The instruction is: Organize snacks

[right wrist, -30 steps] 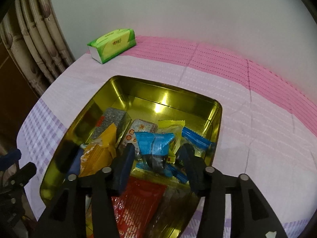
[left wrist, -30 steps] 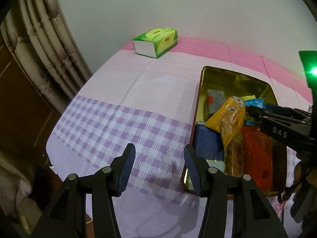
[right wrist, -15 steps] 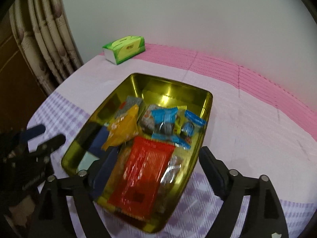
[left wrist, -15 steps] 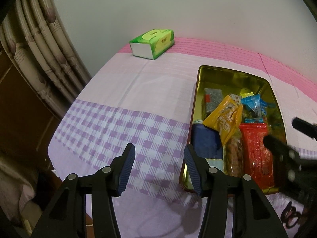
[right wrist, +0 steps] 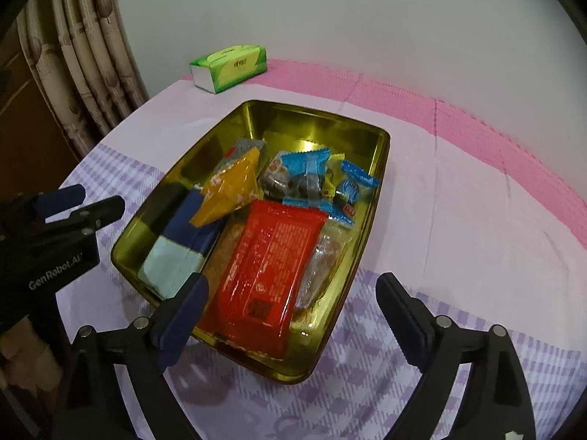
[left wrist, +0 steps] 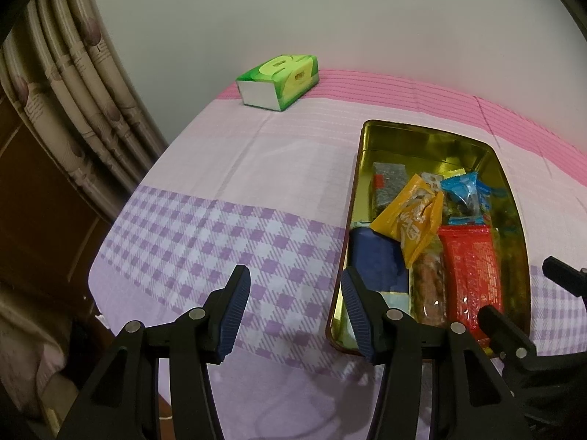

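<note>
A gold tin (right wrist: pixel 381 154) (left wrist: pixel 361 168) sits on the table and holds several snack packs: a red pack (right wrist: pixel 268 264) (left wrist: pixel 471 275), a yellow pack (right wrist: pixel 234 187) (left wrist: pixel 411 220), blue wrapped candies (right wrist: pixel 308 168) (left wrist: pixel 462 190) and a dark blue box (right wrist: pixel 183 227) (left wrist: pixel 374 260). My right gripper (right wrist: pixel 293 300) is open and empty, above the tin's near end. My left gripper (left wrist: pixel 295 308) is open and empty over the checked cloth, left of the tin; it also shows in the right wrist view (right wrist: pixel 80 201).
A green tissue box (left wrist: pixel 279 80) (right wrist: pixel 231 66) stands at the back of the table near the wall. Curtains (left wrist: pixel 73 91) hang at the left. The table's left edge (left wrist: pixel 121 220) drops off beside them.
My right gripper has pulled back out of the tin and opened wider, leaving the blue candy pack in the tin. My left gripper has drawn back slightly.
</note>
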Demonstrator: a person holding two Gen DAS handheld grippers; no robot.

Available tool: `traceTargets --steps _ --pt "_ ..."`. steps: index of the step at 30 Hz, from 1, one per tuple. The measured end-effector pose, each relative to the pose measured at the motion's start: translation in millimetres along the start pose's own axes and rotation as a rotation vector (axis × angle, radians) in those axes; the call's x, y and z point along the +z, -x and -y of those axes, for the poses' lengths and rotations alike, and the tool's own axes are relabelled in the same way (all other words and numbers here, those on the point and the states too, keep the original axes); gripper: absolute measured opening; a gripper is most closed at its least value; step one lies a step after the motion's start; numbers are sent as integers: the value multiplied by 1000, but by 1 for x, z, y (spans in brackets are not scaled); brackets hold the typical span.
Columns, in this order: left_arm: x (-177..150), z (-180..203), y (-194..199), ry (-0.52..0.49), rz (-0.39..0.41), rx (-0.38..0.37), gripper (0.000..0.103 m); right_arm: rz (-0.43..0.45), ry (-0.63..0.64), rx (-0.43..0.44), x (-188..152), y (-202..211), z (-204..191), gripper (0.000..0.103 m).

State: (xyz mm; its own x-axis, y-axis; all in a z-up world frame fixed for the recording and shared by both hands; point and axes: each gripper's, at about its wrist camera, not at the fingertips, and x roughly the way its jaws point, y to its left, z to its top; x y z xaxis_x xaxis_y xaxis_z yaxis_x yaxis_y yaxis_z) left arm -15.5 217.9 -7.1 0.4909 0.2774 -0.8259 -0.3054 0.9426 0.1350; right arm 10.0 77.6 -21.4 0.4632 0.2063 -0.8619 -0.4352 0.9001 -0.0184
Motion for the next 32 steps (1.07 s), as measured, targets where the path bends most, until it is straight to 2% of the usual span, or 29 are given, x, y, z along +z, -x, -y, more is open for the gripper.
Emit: traceTargets --steps 32 --pt "-1 1 -1 3 -6 -6 53 -32 4 17 -5 -5 -3 91"
